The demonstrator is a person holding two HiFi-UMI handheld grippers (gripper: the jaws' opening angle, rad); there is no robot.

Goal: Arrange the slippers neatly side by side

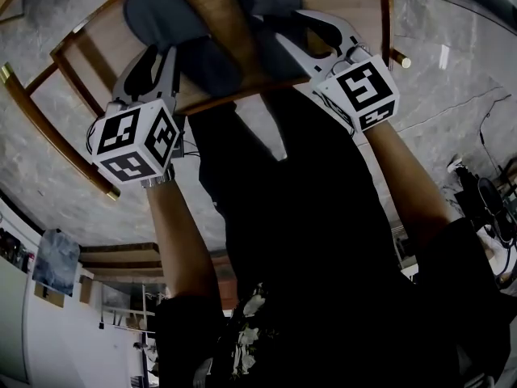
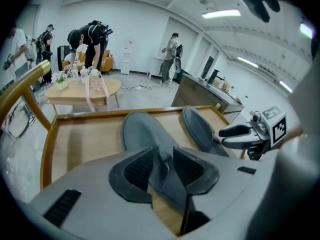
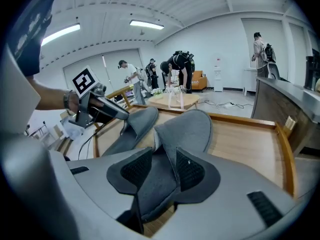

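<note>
My left hand-held gripper (image 2: 162,158) is let go, its jaws apart with the heel of one grey slipper (image 2: 142,131) between them. My right hand-held gripper (image 3: 164,158) is let go too, around the other slipper (image 3: 189,129). Both lie side by side on the wooden worktop (image 2: 85,139). The cube (image 1: 133,140) shows black-and-white squares.

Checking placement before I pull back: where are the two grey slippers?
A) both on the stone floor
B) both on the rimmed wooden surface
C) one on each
B: the left slipper and the right slipper both rest on the wooden surface, inside its rim.
</note>
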